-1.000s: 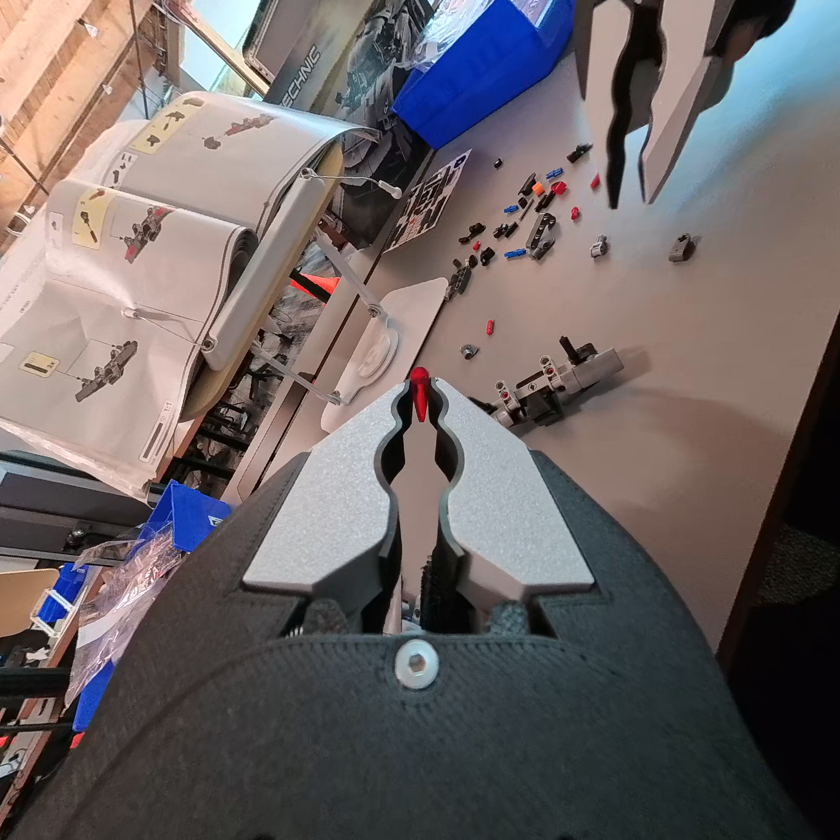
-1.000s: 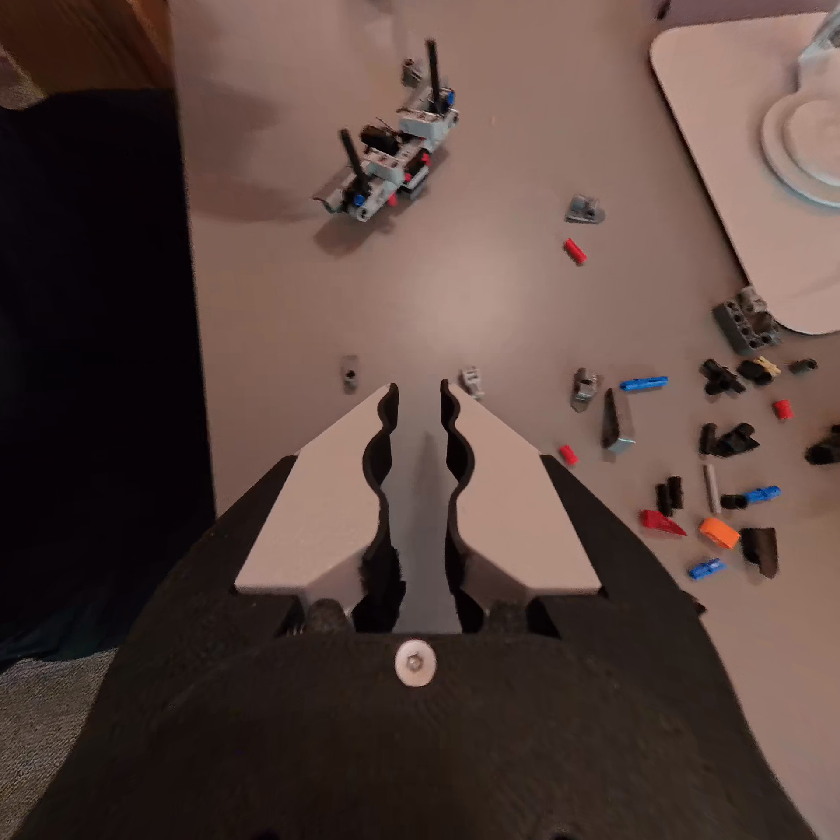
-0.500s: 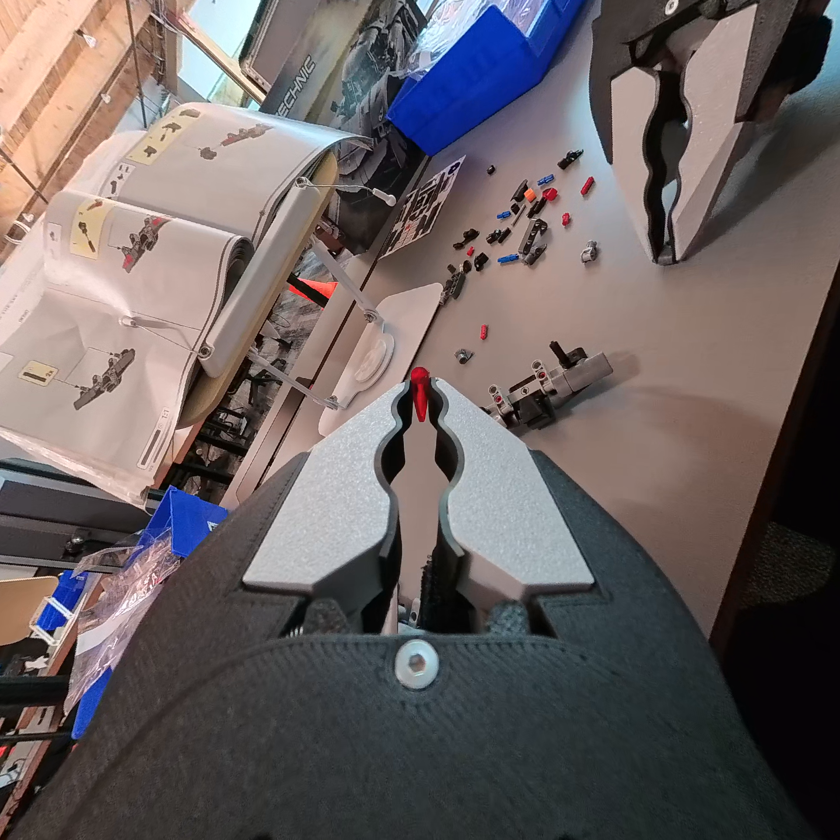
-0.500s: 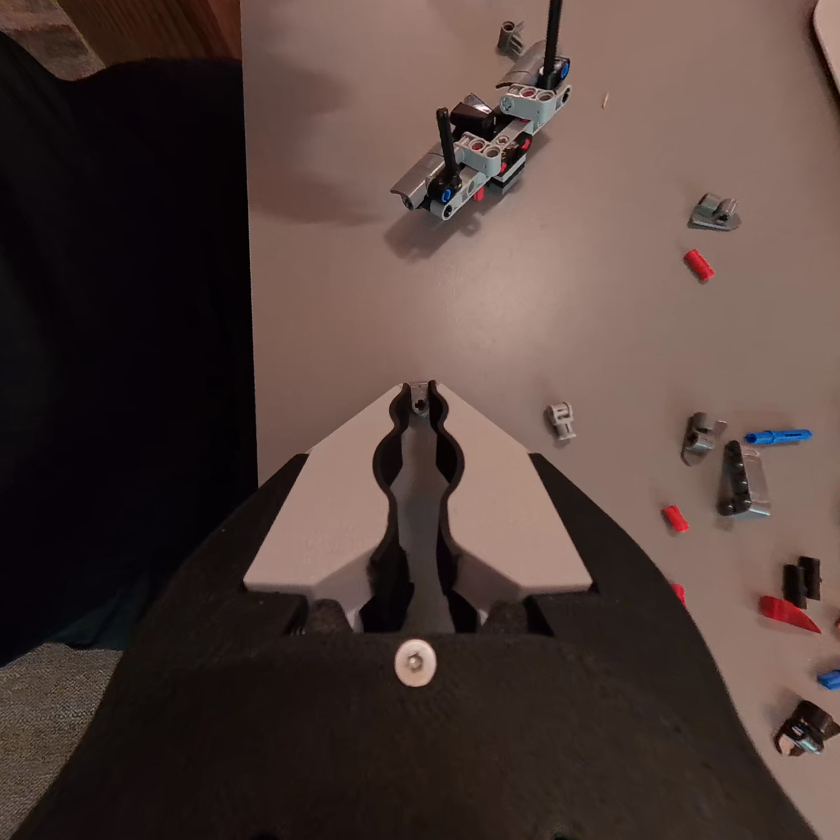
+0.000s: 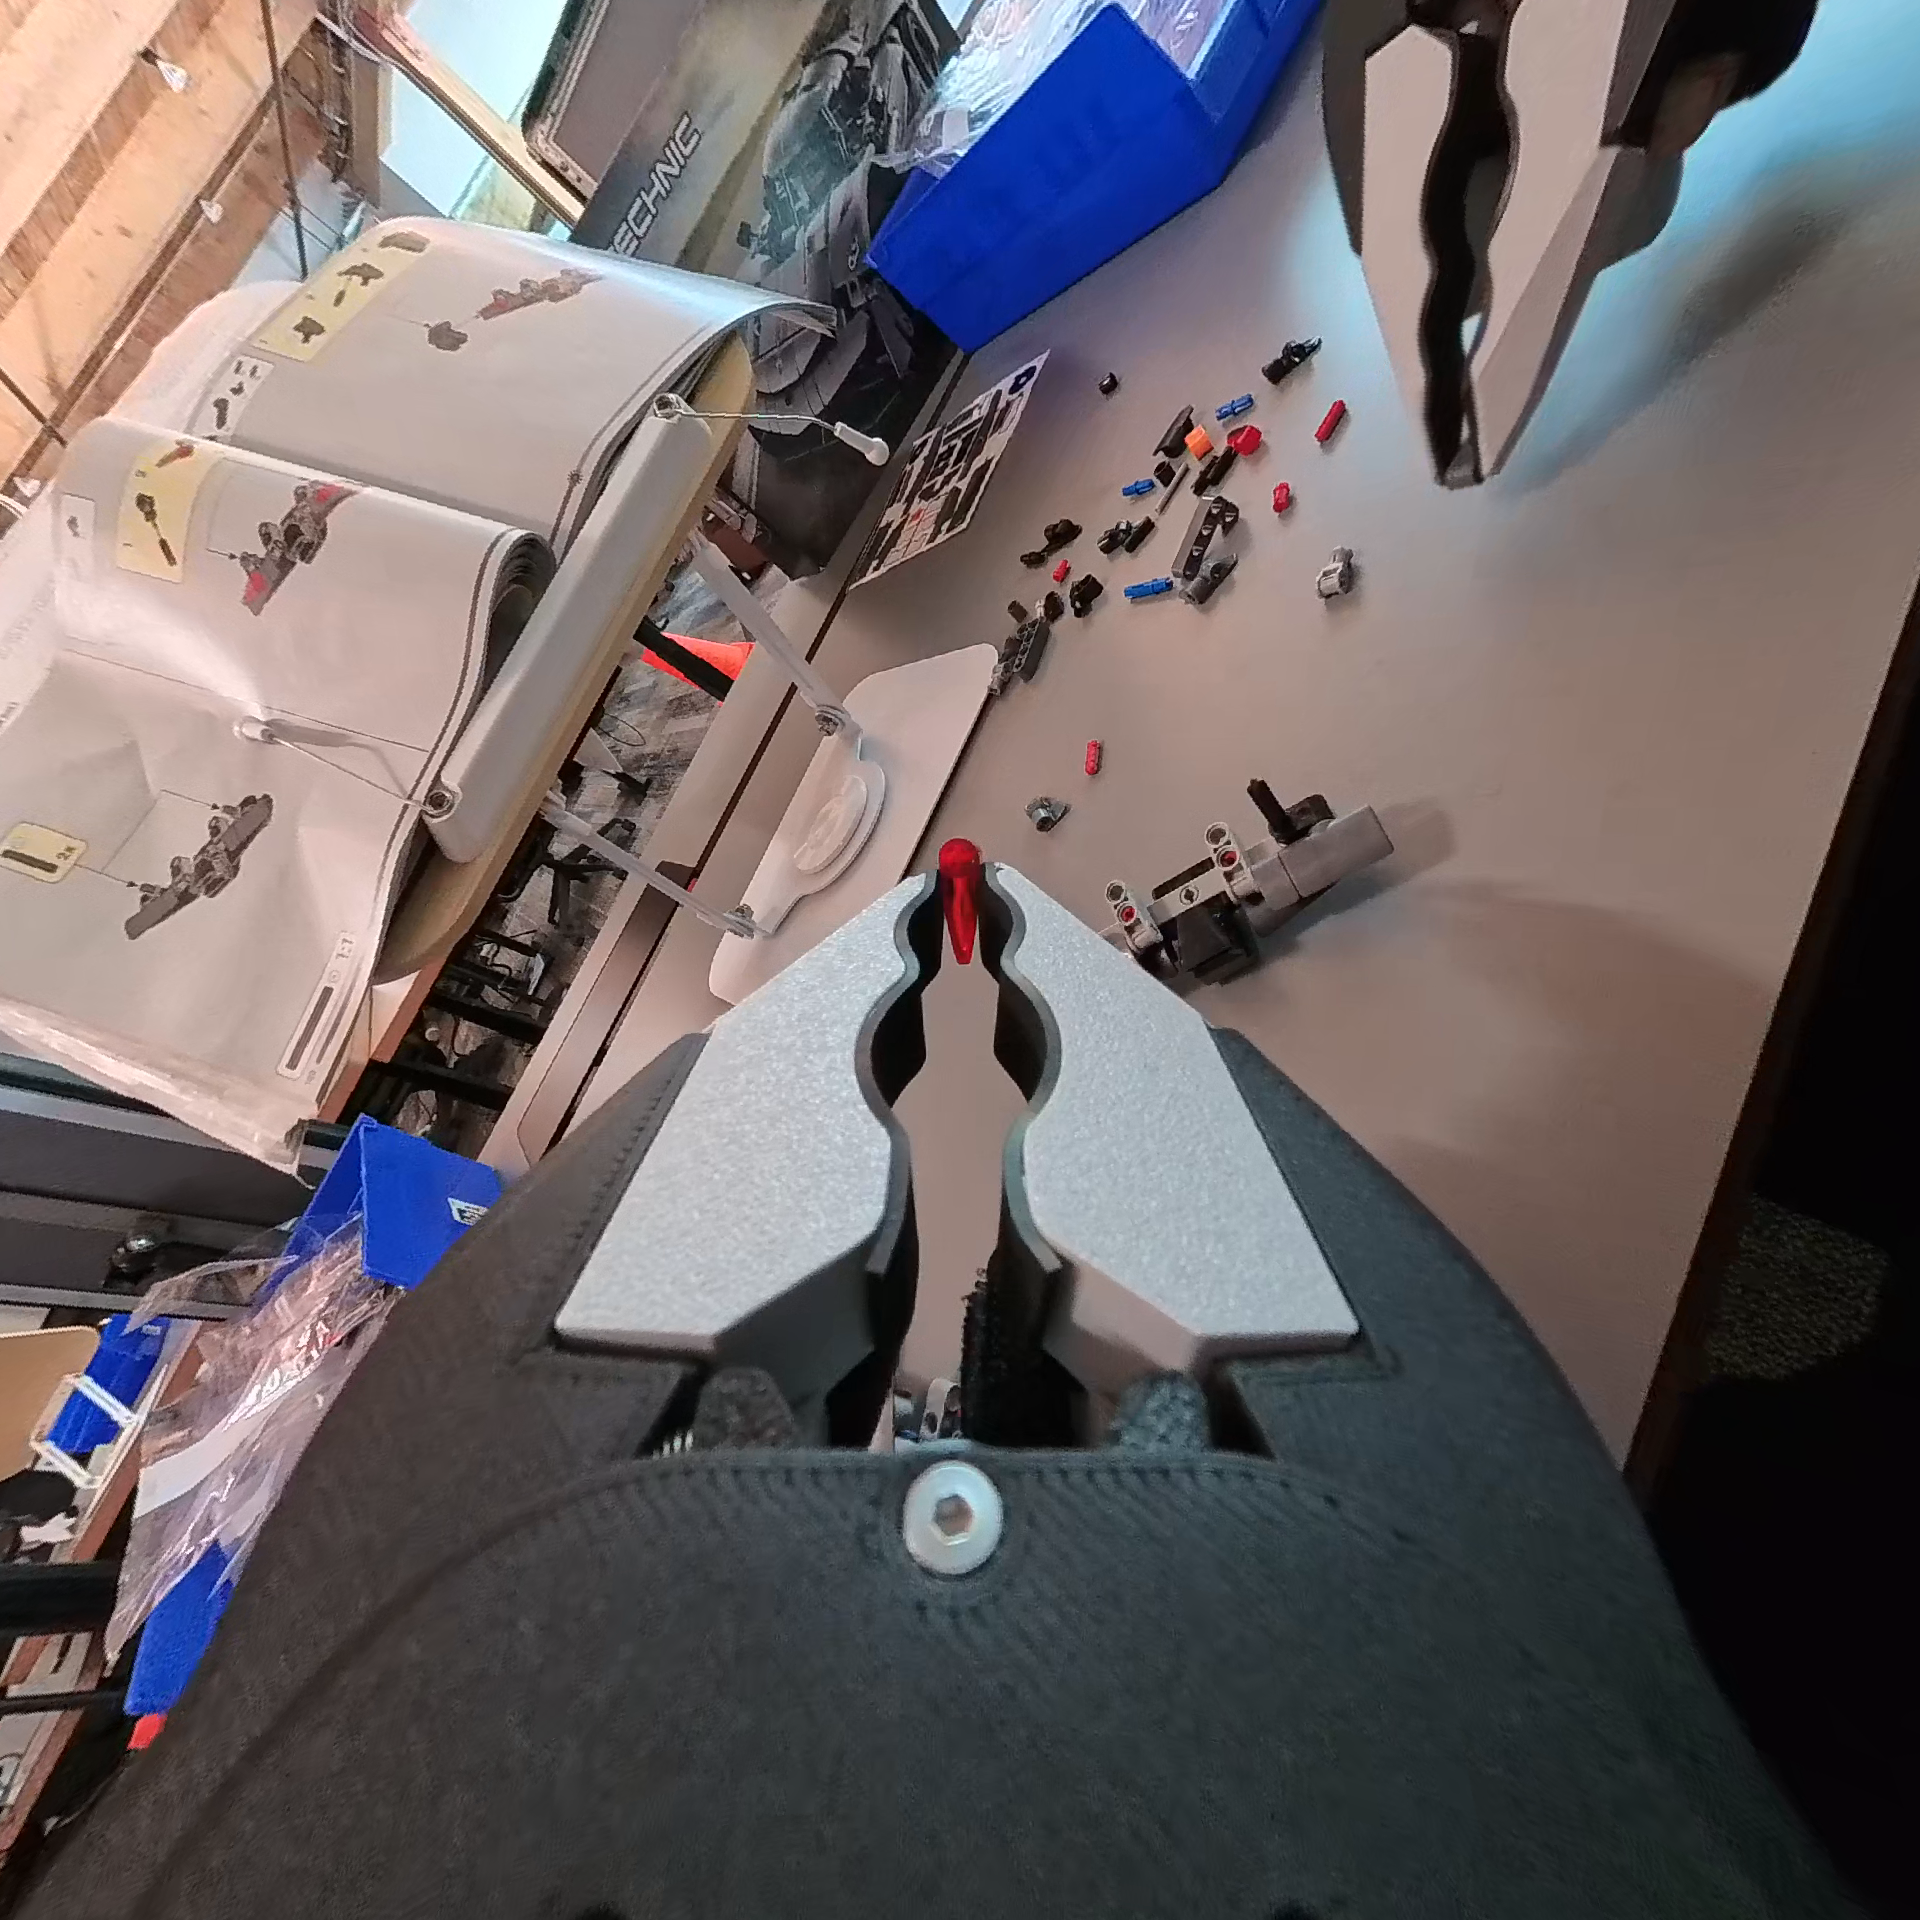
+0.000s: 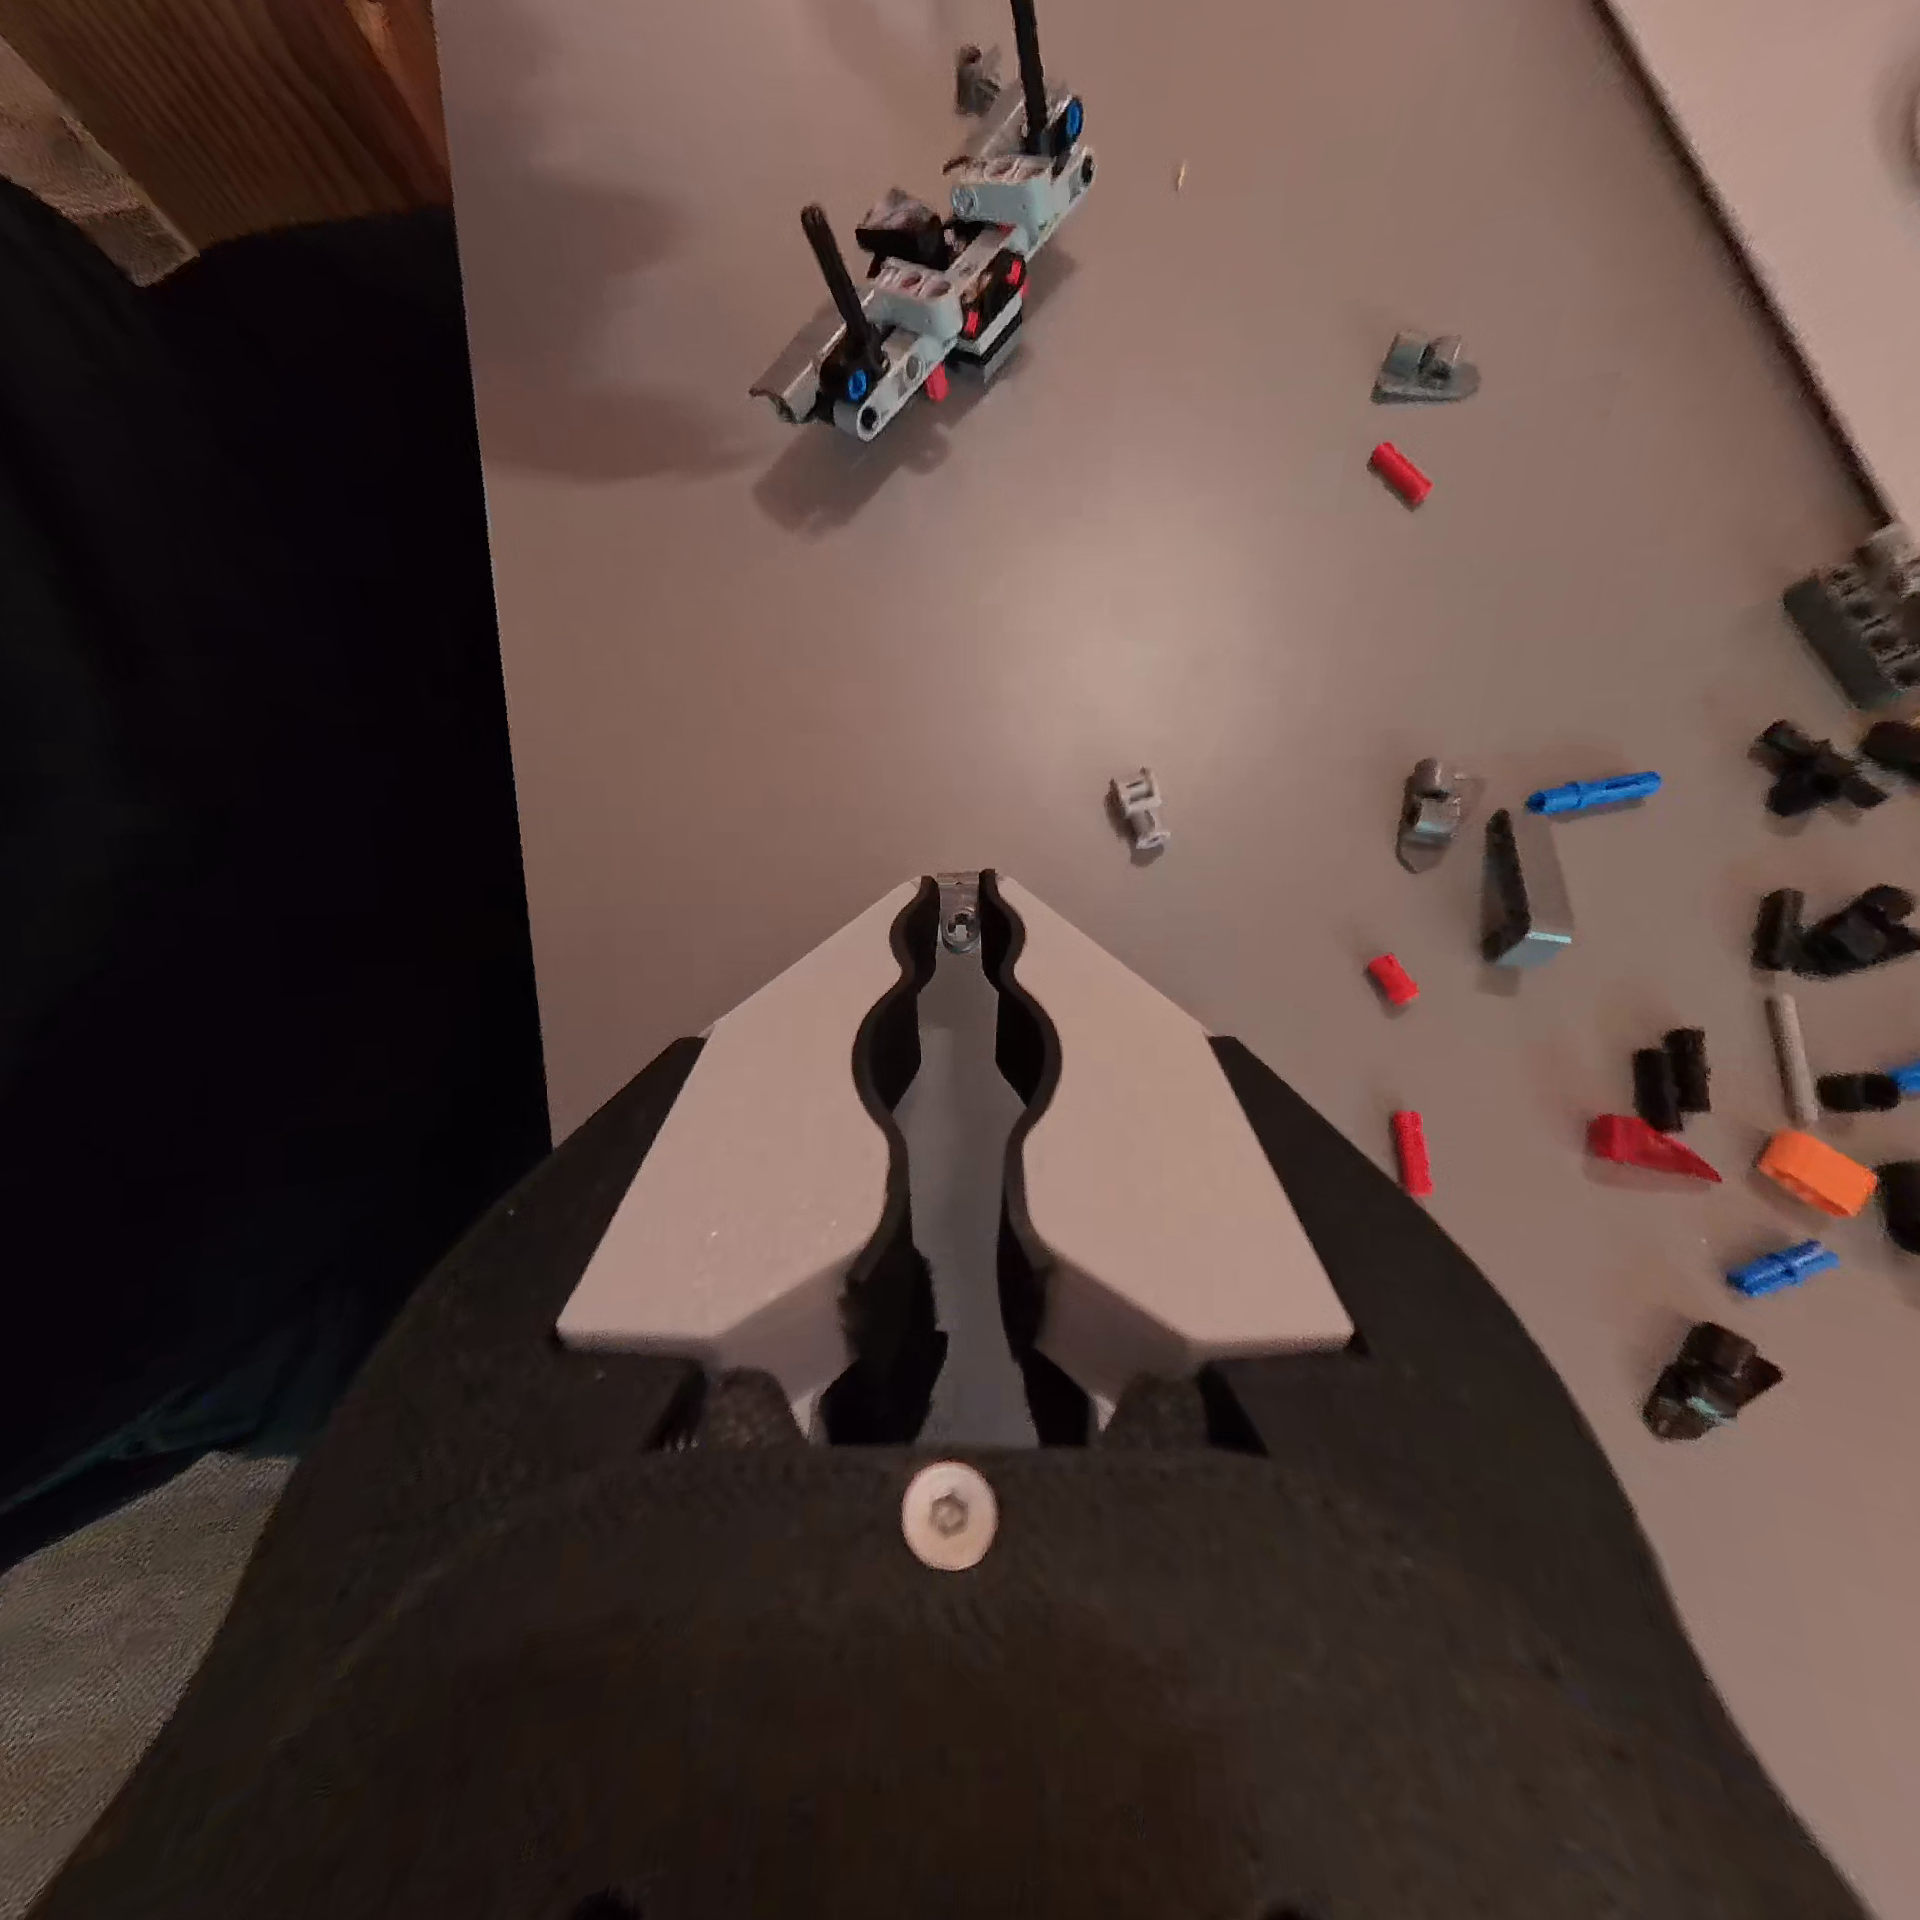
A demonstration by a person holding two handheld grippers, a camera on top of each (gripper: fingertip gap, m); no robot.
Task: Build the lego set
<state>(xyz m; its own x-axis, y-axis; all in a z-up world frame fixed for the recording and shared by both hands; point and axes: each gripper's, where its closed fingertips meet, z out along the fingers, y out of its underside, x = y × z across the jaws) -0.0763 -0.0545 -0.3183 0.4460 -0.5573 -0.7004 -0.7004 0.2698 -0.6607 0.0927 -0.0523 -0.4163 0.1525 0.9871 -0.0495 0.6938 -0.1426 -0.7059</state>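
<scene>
Left wrist view: we see the left gripper (image 5: 958, 902) with its fingers (image 5: 790, 1122) closed on a small red pointed piece (image 5: 957, 900), held above the grey surface (image 5: 1507, 1091). The partly built model (image 5: 1242, 888) lies on the surface just beyond the fingertips. An open instruction booklet (image 5: 291, 623) on its stand, a product box (image 5: 727, 156) and two blue bins (image 5: 1049, 177) bear printing, as does a sticker sheet (image 5: 956, 468); we do not transcribe any of it. The right gripper (image 5: 1455, 457) hangs at top right, raised off the surface.

Right wrist view: we see the right gripper's fingers (image 6: 1153, 1122) pinched on one small grey piece (image 6: 959, 920) with a hole. Among the loose parts we count three short red pins (image 6: 1400, 474), three blue pins (image 6: 1592, 795), one orange piece (image 6: 1816, 1172) and one red wedge (image 6: 1647, 1149).
</scene>
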